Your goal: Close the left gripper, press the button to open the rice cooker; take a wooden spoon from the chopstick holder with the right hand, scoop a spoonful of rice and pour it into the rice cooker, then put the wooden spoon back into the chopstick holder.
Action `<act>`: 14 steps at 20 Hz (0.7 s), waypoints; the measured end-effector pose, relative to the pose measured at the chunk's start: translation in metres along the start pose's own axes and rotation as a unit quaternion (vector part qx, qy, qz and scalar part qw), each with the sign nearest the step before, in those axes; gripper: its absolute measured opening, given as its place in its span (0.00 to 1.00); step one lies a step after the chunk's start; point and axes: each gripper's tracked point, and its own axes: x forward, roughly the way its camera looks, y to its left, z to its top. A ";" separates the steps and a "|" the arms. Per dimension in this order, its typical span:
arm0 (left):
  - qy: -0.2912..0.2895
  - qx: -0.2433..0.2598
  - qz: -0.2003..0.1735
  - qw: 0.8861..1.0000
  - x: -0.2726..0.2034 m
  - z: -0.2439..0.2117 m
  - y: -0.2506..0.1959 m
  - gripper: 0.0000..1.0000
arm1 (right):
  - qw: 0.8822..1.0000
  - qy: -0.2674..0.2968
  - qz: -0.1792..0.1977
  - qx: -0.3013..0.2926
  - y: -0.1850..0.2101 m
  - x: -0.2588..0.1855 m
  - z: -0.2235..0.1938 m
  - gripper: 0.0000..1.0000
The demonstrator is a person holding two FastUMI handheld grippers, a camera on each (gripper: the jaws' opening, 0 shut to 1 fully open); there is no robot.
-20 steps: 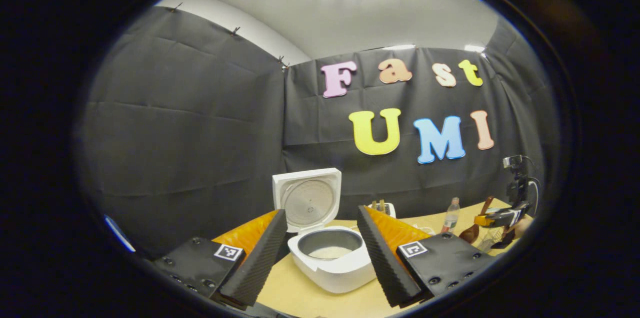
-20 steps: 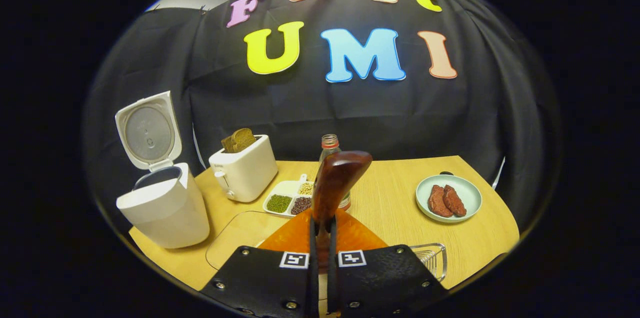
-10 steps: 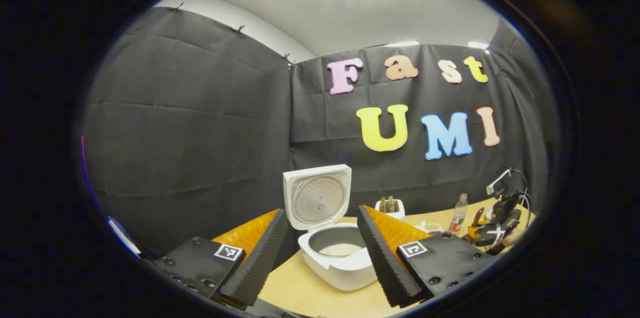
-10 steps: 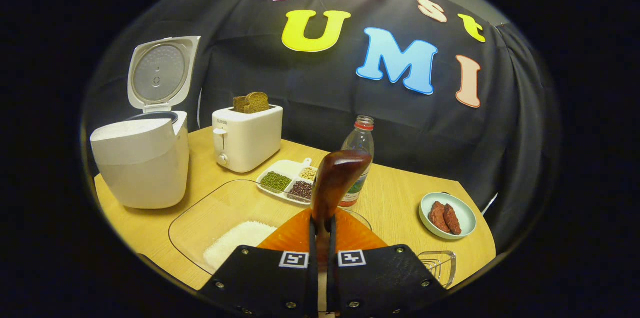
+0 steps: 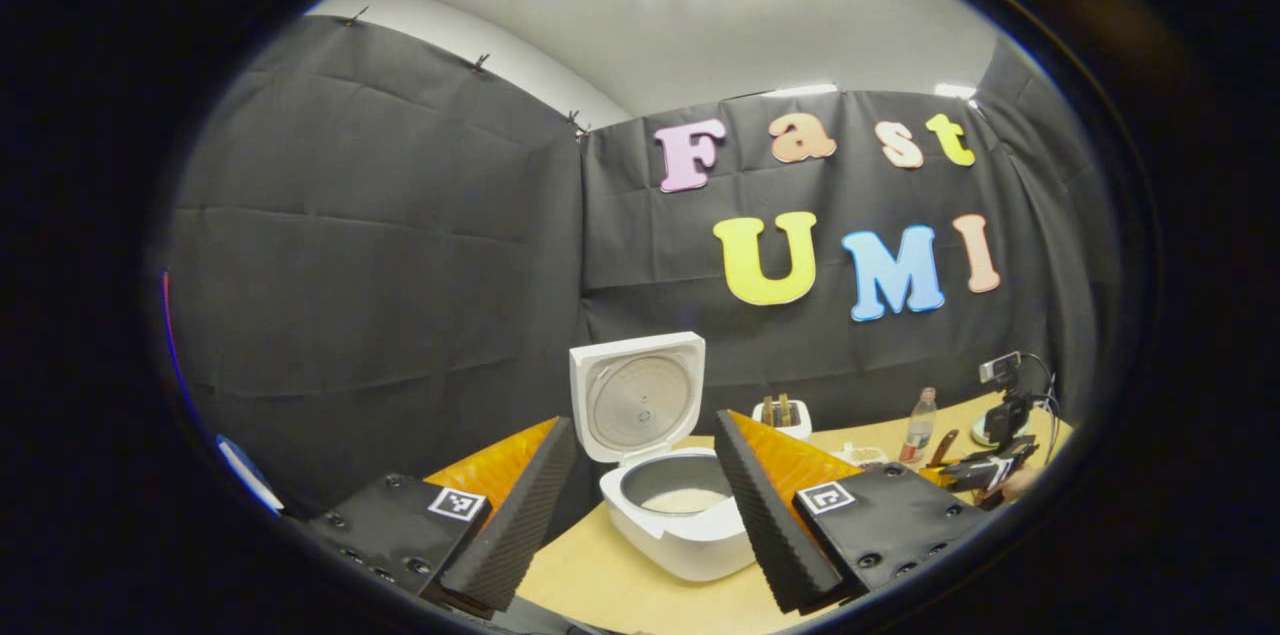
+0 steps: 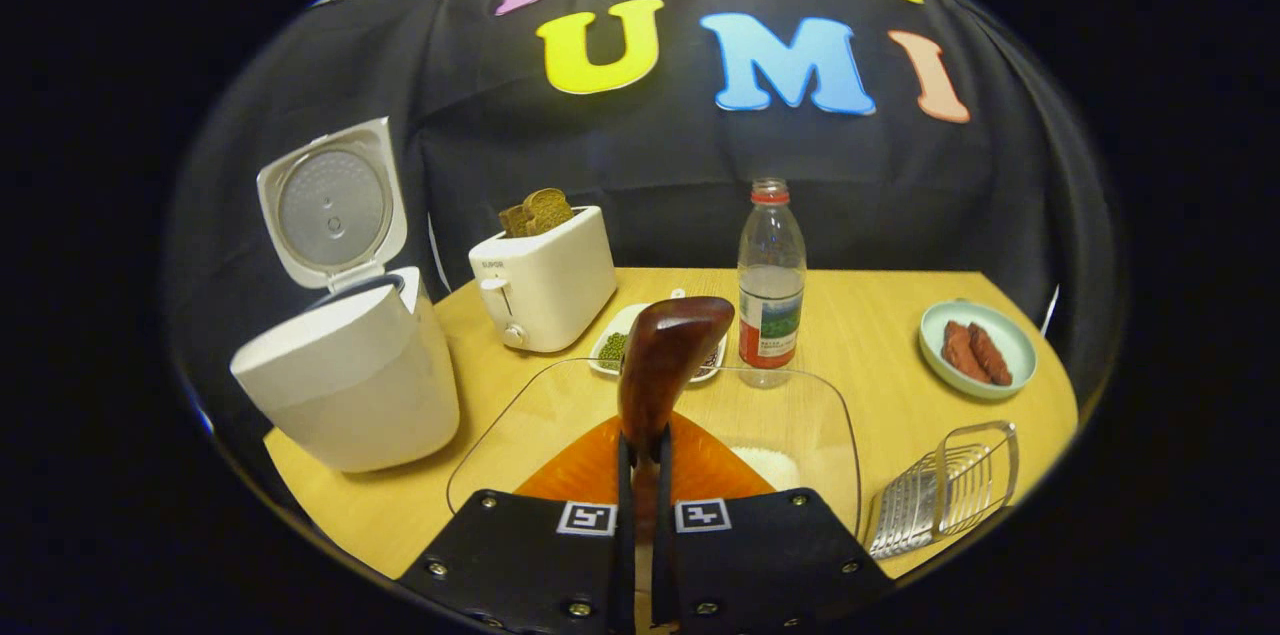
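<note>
Holding wooden spoon (image 6: 665,365) in right gripper (image 6: 640,475), now over rice tray (image 6: 800,415) | left gripper (image 5: 645,505) wide

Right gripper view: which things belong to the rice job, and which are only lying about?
For the job:
rice cooker, lid open
wooden spoon, held in the right tongs
glass dish with rice
wire holder

Lying about:
toaster
bottle
bean tray
plate

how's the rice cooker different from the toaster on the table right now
The rice cooker stands open, lid tipped up; the toaster has no lid, and bread slices stick out of its top. The rice cooker looks bulkier and rounded; the toaster looks smaller and boxy. Both are white and sit on the wooden table.
</note>
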 end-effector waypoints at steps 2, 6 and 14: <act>0.001 0.000 0.000 1.000 0.000 0.001 -0.002 0.97 | 0.997 0.014 0.006 0.080 -0.008 0.001 -0.002 0.07; 0.001 0.004 -0.004 1.000 0.003 0.002 -0.008 0.97 | 0.975 0.039 0.011 0.218 -0.029 0.006 -0.007 0.07; -0.005 0.013 -0.018 1.000 0.007 0.011 -0.025 0.96 | 0.931 0.019 0.055 0.360 -0.039 -0.006 0.027 0.07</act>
